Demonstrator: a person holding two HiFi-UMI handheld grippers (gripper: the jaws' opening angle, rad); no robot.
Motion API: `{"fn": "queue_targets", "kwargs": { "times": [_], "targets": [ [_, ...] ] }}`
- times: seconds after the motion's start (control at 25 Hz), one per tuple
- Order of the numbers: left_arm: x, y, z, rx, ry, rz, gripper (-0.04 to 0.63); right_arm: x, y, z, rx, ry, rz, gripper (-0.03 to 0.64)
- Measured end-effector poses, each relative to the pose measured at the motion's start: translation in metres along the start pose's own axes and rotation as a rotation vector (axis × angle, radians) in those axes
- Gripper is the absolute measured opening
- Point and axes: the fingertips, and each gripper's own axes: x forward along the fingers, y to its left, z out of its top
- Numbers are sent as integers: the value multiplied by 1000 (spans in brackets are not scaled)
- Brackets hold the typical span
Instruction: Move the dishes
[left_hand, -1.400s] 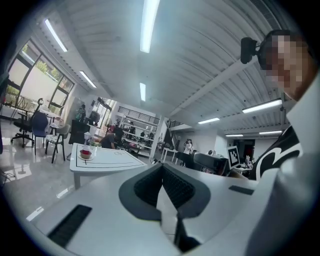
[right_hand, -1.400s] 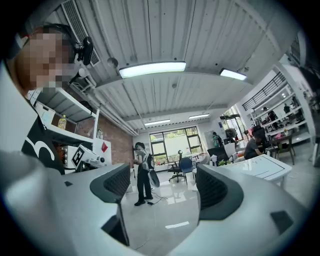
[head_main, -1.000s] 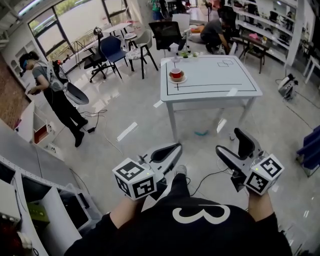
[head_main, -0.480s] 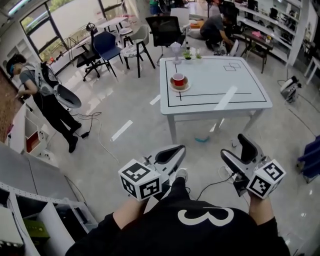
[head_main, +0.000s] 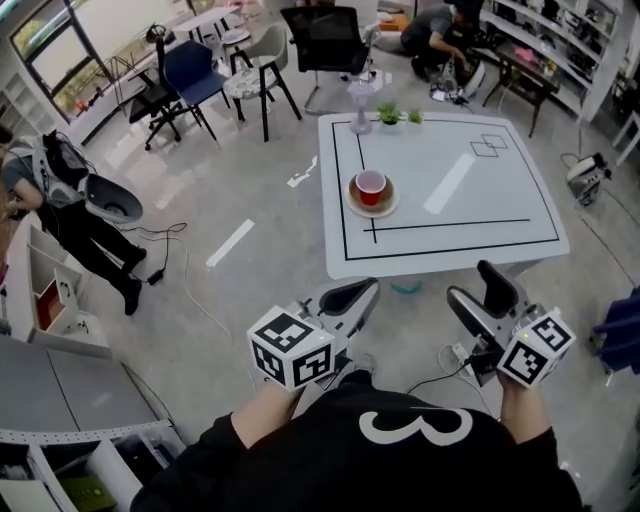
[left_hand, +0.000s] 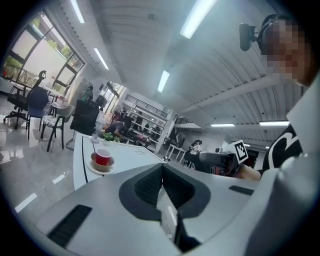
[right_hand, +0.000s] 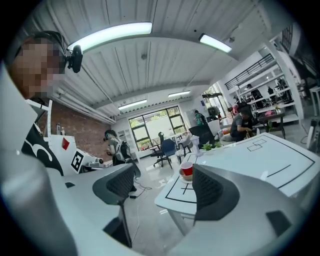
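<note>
A red cup (head_main: 370, 184) stands in a tan bowl on a saucer (head_main: 372, 206) near the left edge of a white table (head_main: 480, 215) marked with black lines. The cup (left_hand: 103, 157) is also in the left gripper view, and the cup (right_hand: 186, 169) shows in the right gripper view. Both grippers hang in the air short of the table's near edge, touching nothing. My left gripper (head_main: 358, 291) (left_hand: 161, 167) is shut, its pads pressed together and empty. My right gripper (head_main: 475, 285) (right_hand: 165, 182) is open with nothing between its jaws.
A glass vase (head_main: 360, 100) and small plants (head_main: 388, 113) sit at the table's far edge. Chairs (head_main: 195, 75) stand beyond the table at the left. A person (head_main: 60, 190) stands at the far left. Cables lie on the floor, and grey shelving (head_main: 60, 400) fills the lower left.
The table and cup have drawn nearer in the head view. Both grippers keep the same pose, left shut and right open.
</note>
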Motion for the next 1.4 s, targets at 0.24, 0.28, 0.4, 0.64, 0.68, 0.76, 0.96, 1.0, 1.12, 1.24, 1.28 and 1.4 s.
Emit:
{"fn": "queue_targets", "kwargs": {
  "times": [0.24, 0.28, 0.4, 0.64, 0.68, 0.76, 0.96, 1.0, 1.12, 1.24, 1.28, 1.4],
  "targets": [
    [25, 57, 8, -11, 56, 12, 3, 68, -21, 9, 29, 32, 23, 351],
    [27, 65, 8, -12, 64, 18, 3, 74, -23, 8, 35, 38, 26, 350],
    [31, 79, 8, -18, 76, 29, 3, 88, -29, 3, 50, 60, 30, 348],
    [33, 98, 11, -16, 73, 63, 3, 110, -38, -2, 61, 86, 56, 339],
    [34, 100, 11, -16, 75, 69, 3, 113, -40, -3, 64, 89, 61, 337],
    [35, 105, 13, -23, 76, 80, 3, 119, -43, -2, 69, 97, 72, 334],
    [44, 119, 18, -8, 87, 118, 3, 143, -58, 3, 75, 110, 101, 330],
    [46, 123, 19, -2, 91, 129, 3, 149, -61, 4, 79, 115, 109, 328],
    [51, 138, 25, -10, 84, 156, 3, 168, -74, 4, 89, 138, 129, 327],
    [59, 155, 30, -27, 80, 182, 3, 191, -88, 1, 109, 169, 144, 322],
    [62, 161, 31, -31, 82, 191, 3, 198, -92, -2, 120, 181, 150, 321],
    [69, 175, 38, -51, 80, 217, 3, 221, -104, -9, 157, 215, 166, 316]
  ]
}}
